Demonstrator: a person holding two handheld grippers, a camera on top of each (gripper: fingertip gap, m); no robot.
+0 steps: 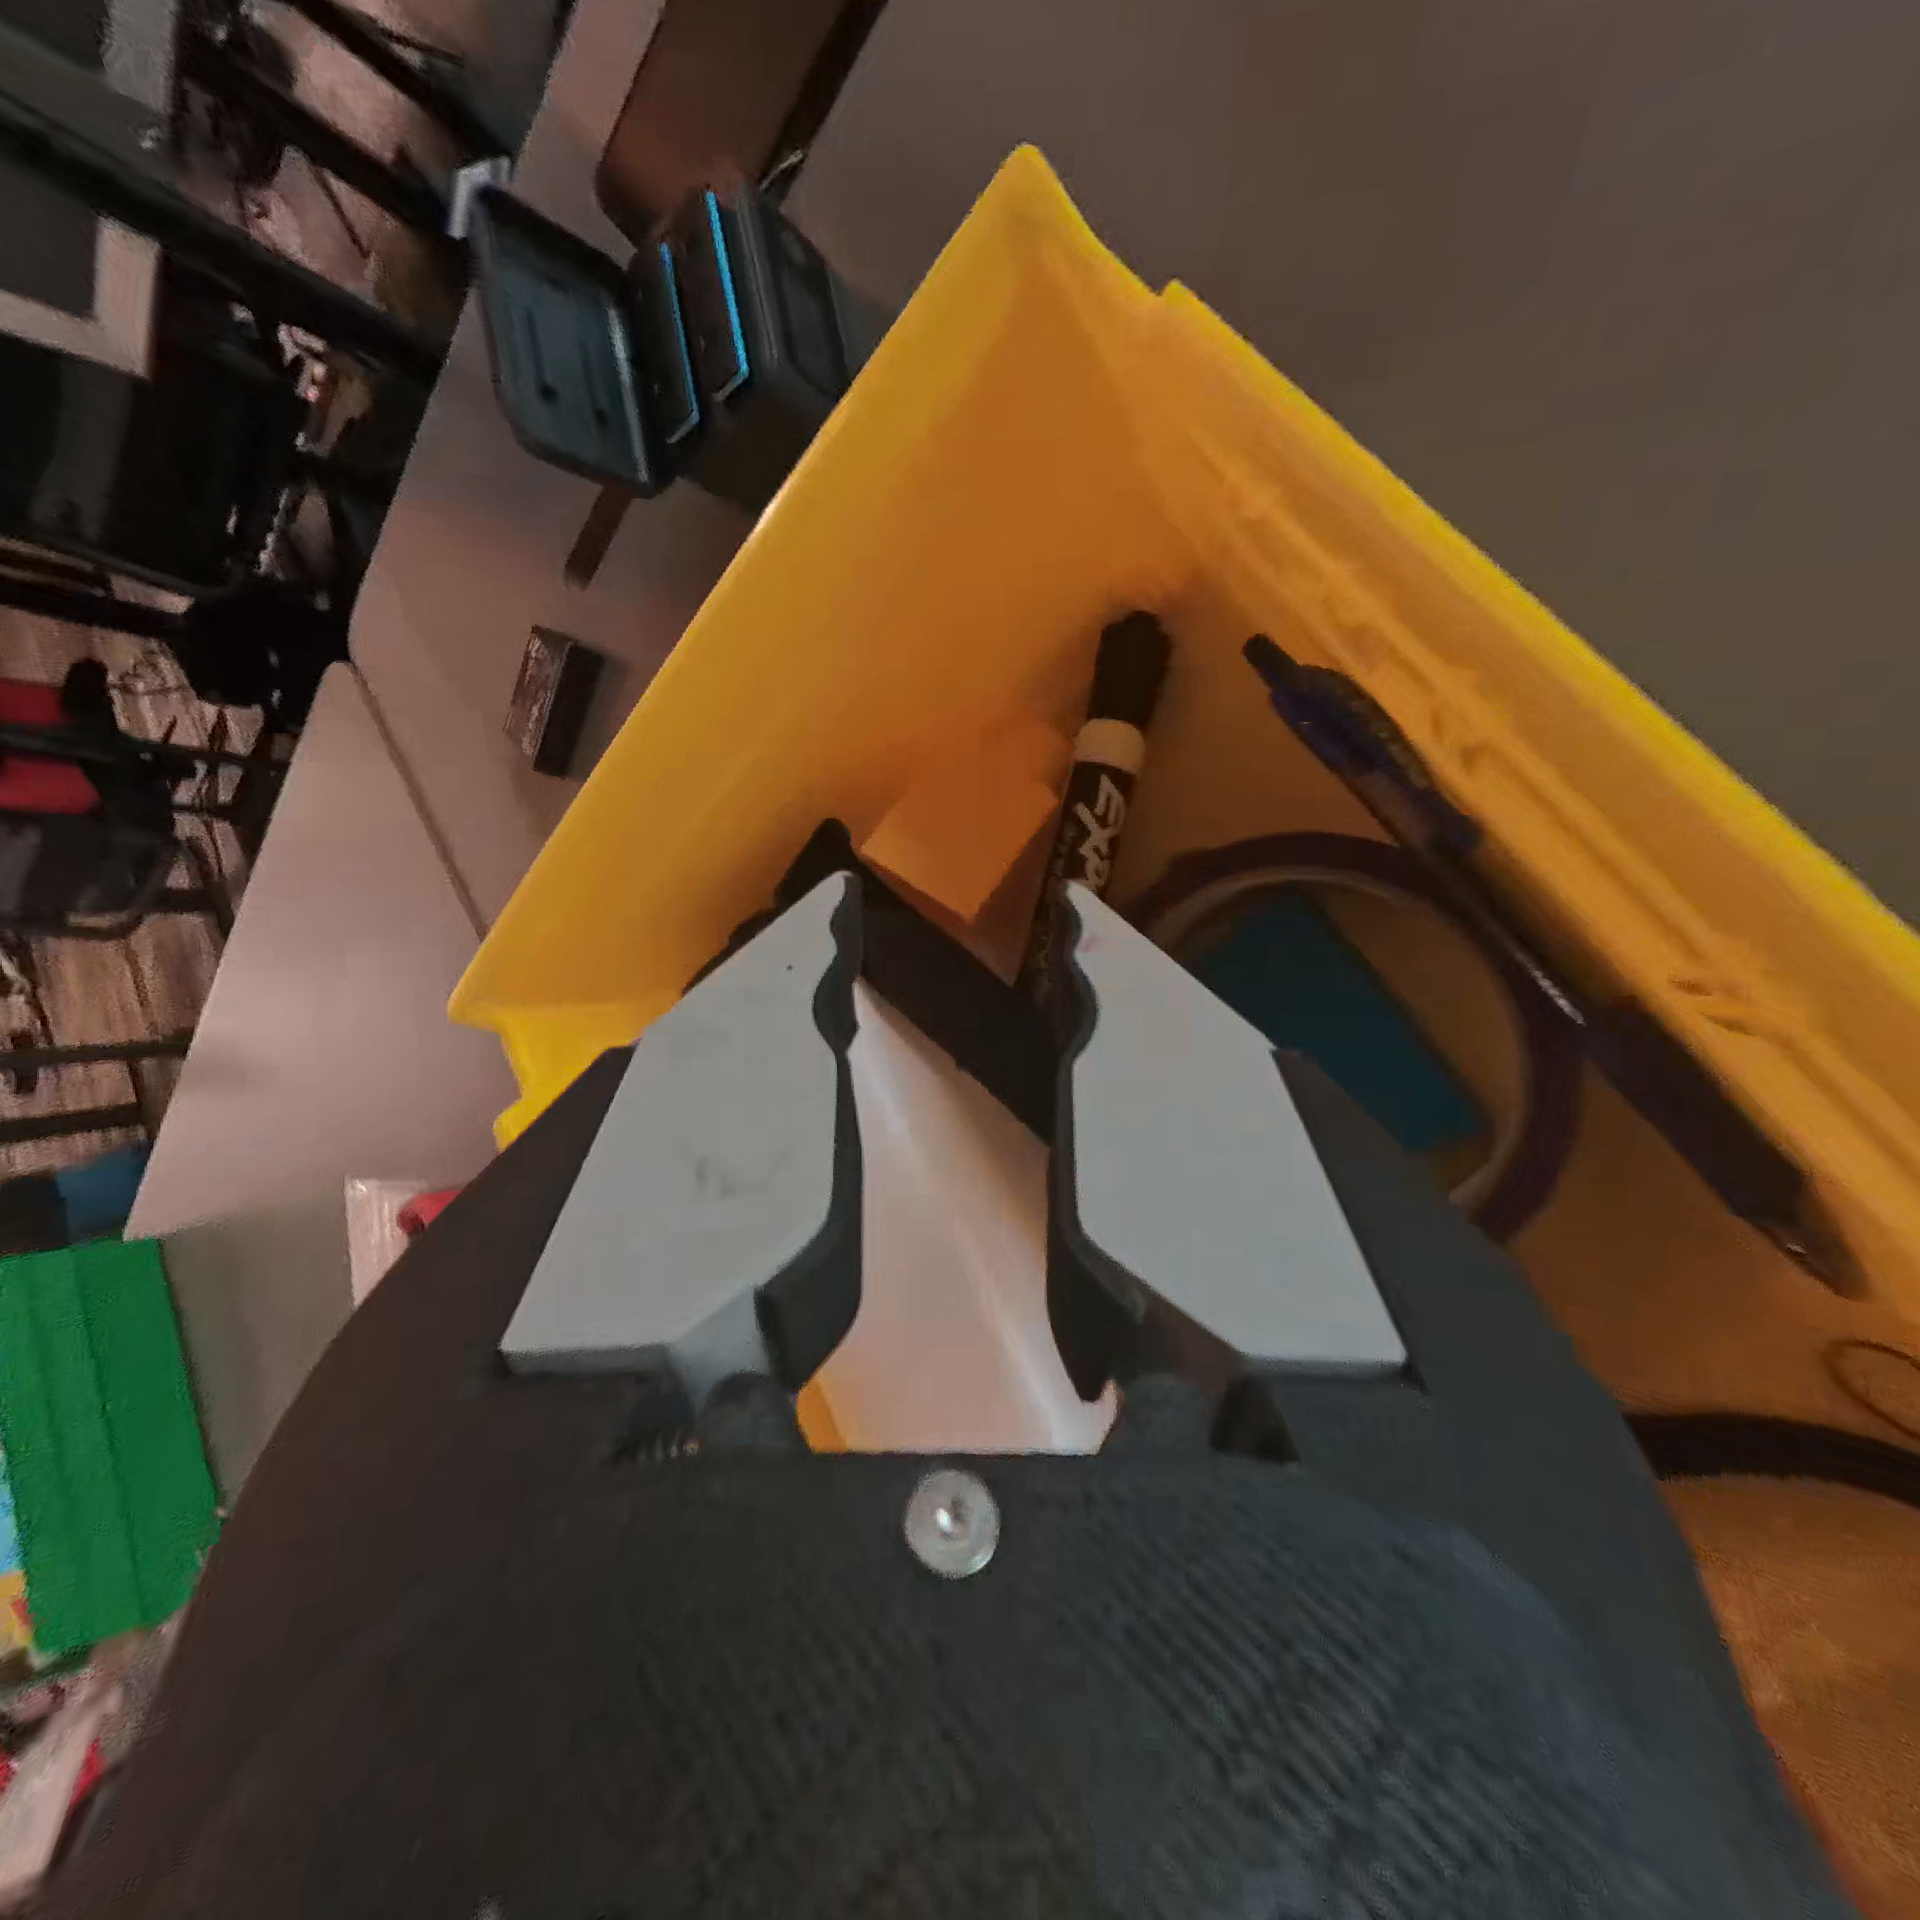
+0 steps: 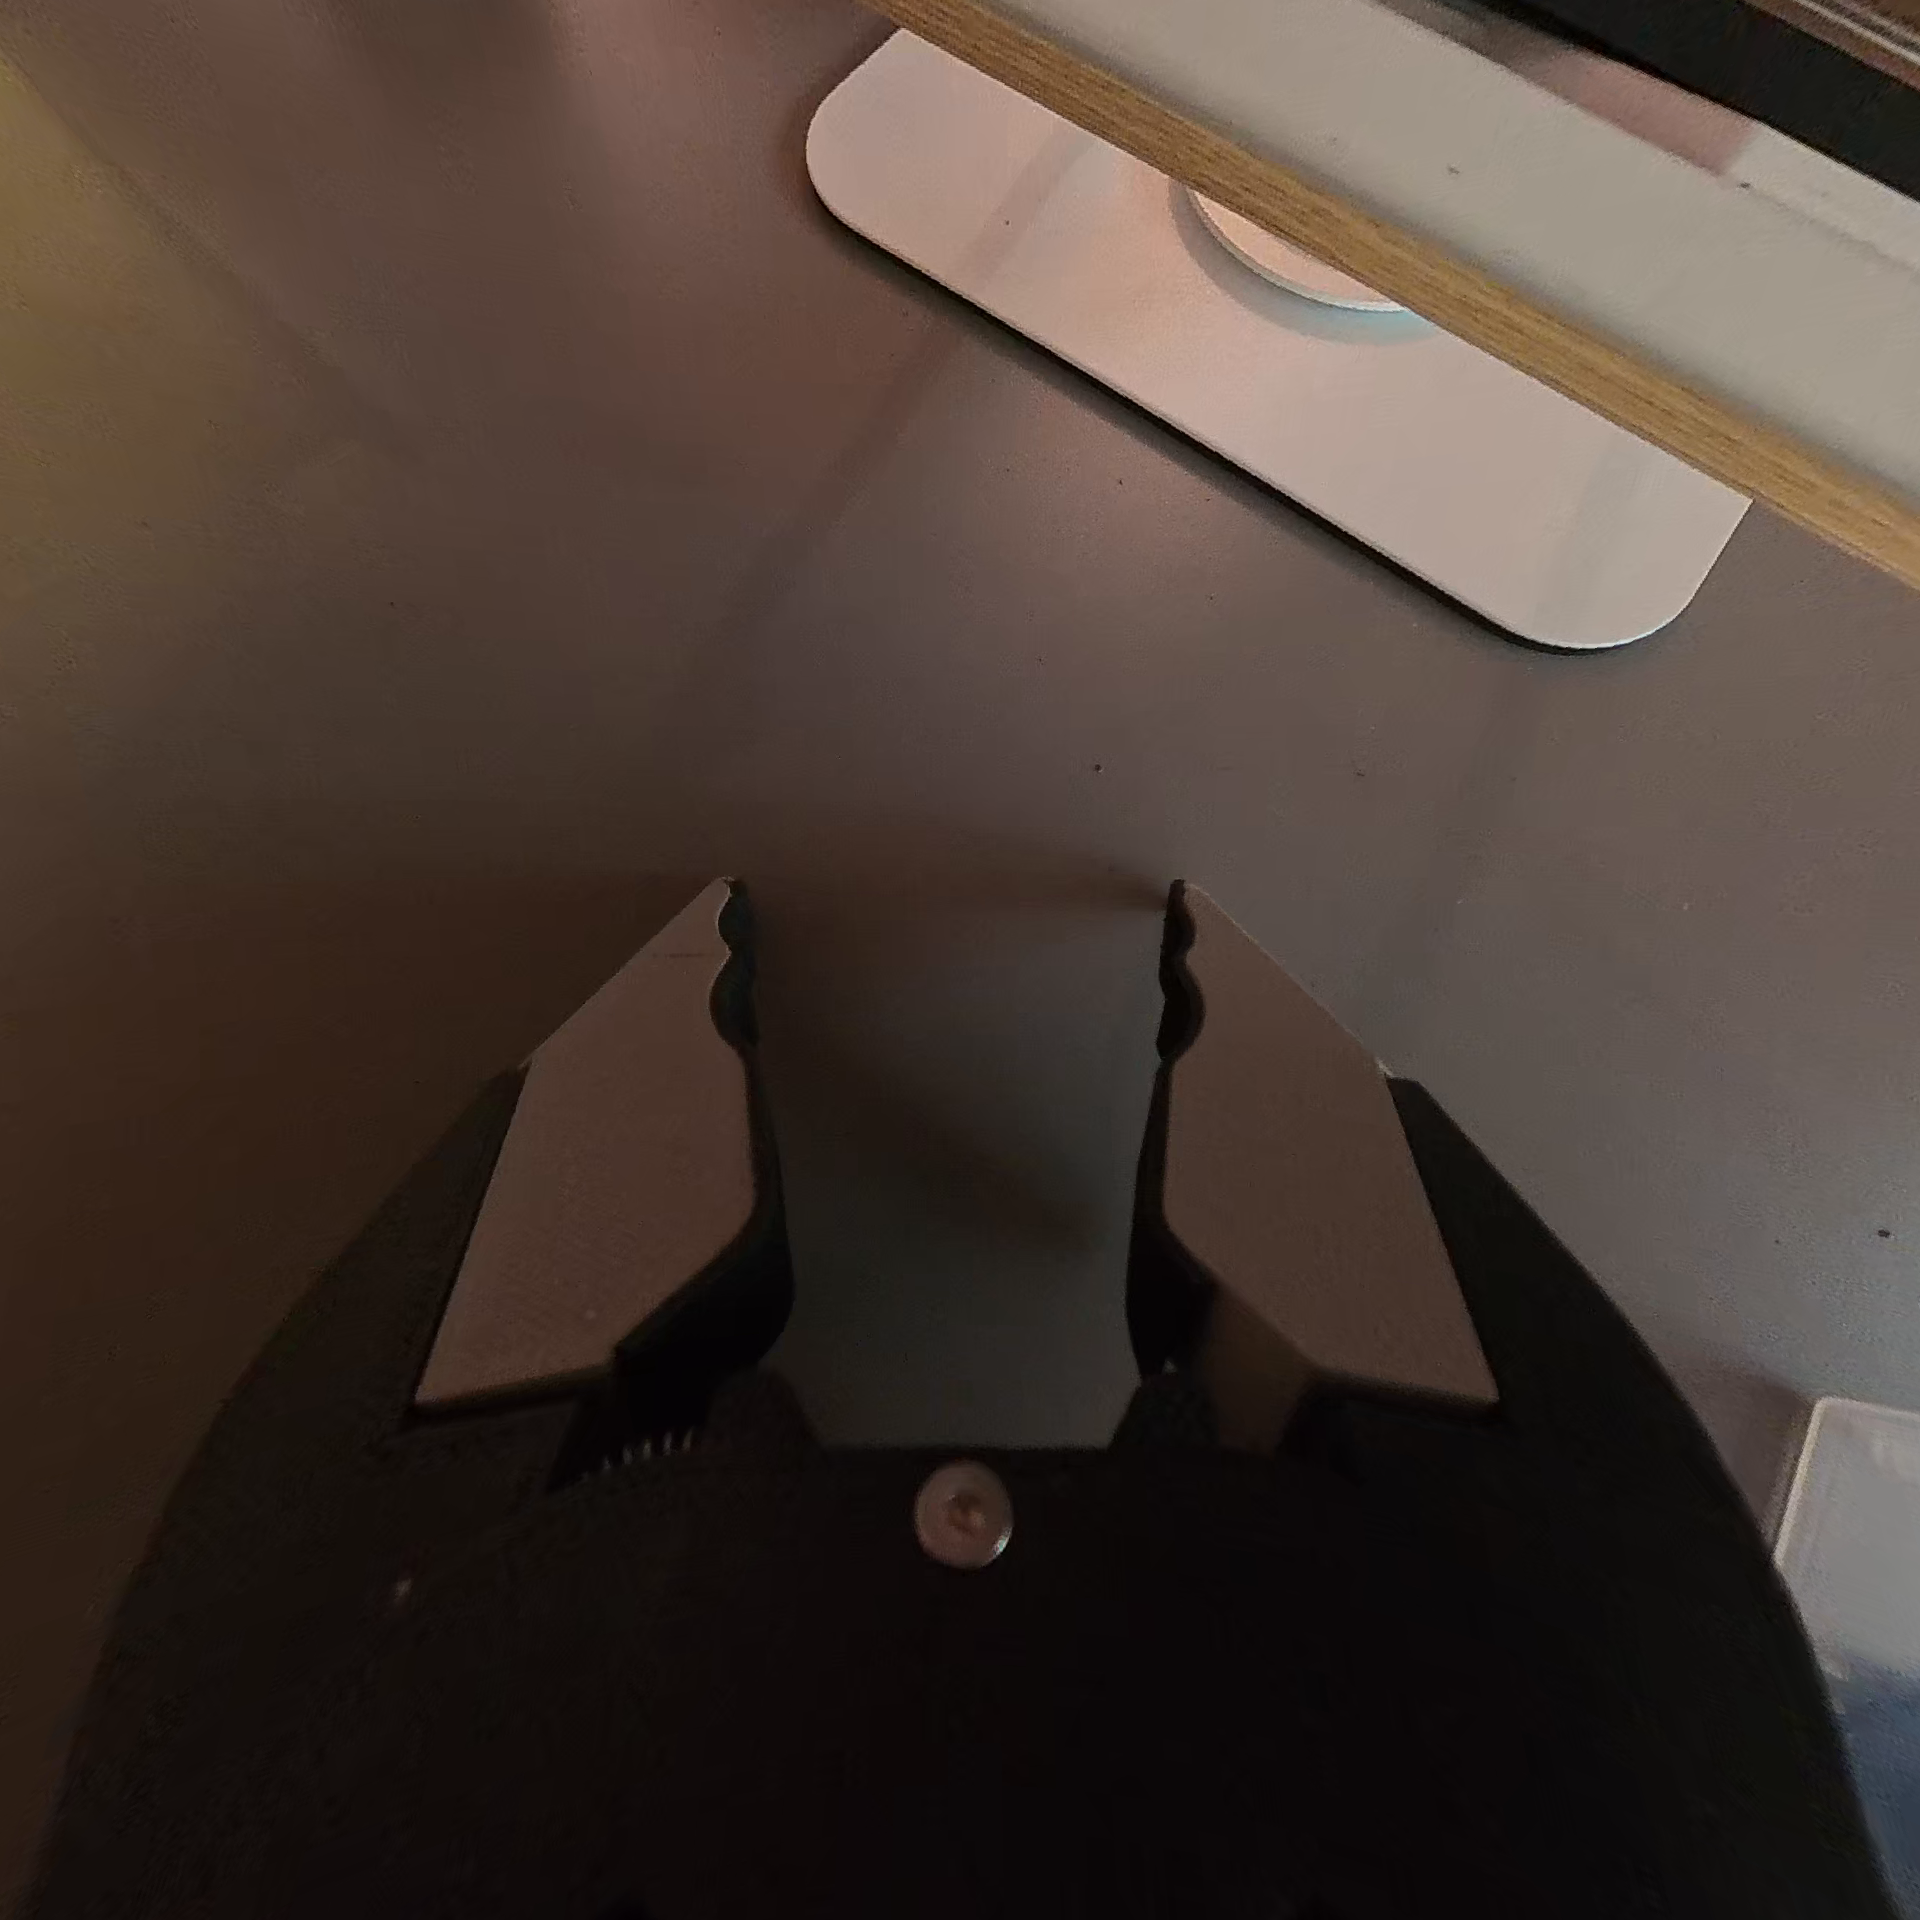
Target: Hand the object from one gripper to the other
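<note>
In the left wrist view my left gripper (image 1: 961,904) is shut on a white object (image 1: 935,1195) with a black band across its far end. The object fills the gap between the two pads. The gripper holds it over the near corner of a yellow bin (image 1: 914,540). In the right wrist view my right gripper (image 2: 954,888) is open and empty, close above a bare grey table top (image 2: 623,623). Neither gripper shows in the other's view.
The bin holds an orange block (image 1: 966,831), a black marker (image 1: 1101,769), a dark blue pen (image 1: 1382,769) and a tape roll (image 1: 1538,1039). Dark cases (image 1: 644,343) and a green baseplate (image 1: 94,1434) lie beside it. A white stand base (image 2: 1299,416) sits under a wood-edged shelf (image 2: 1351,239). Left tips to right tips: about 40 cm.
</note>
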